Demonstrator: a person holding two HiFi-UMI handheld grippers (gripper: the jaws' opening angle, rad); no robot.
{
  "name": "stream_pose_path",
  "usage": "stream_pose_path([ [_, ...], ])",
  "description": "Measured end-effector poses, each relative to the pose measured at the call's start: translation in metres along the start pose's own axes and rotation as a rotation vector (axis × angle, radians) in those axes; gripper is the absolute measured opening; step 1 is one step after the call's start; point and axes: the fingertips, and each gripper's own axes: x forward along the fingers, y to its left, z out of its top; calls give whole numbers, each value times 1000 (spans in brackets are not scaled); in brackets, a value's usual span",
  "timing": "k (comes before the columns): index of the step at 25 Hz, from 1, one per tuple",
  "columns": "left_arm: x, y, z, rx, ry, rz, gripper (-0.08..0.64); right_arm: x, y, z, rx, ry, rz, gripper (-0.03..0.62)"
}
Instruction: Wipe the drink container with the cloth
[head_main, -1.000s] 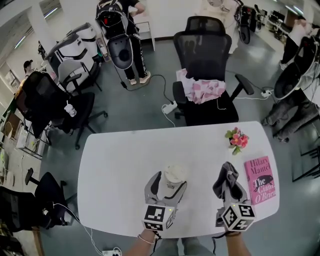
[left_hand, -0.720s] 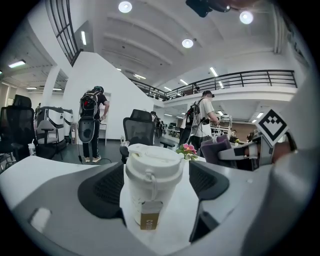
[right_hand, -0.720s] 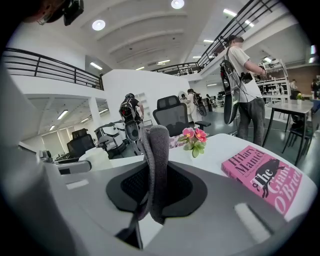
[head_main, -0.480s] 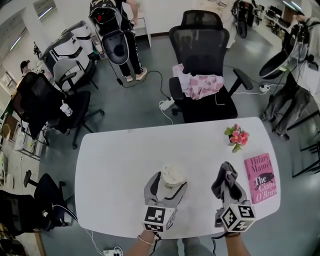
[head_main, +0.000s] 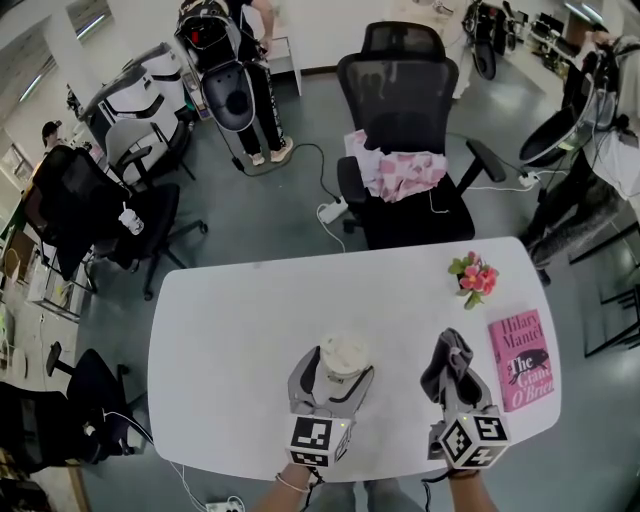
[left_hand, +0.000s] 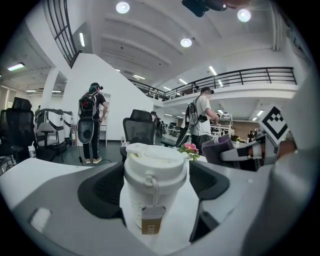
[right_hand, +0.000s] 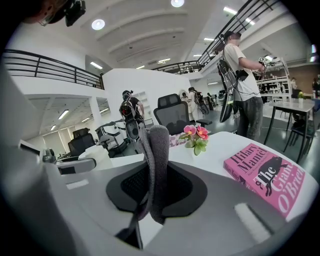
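Right tongs (head_main: 455, 372) lower, with one cloth (right_hand: 156, 165)

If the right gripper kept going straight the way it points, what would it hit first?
Apart from the cloth it holds, the right gripper faces bare table. The pink flowers sit slightly right of its line, so it would probably pass them, though depth is unclear.

Open table (head_main: 230, 330) left of drink container (head_main: 343, 353); flowers (head_main: 473, 277) and book (head_main: 521, 358) at right edge.
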Motion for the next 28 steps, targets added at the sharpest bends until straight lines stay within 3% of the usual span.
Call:
stream_pose_path([
  [18,0,2,-1,8,-3,20,391,-1,3,-1,-11,7,12,71],
  [28,1,1,-3,3,-7,19,391,-1,19,13,-64,20,69,71],
])
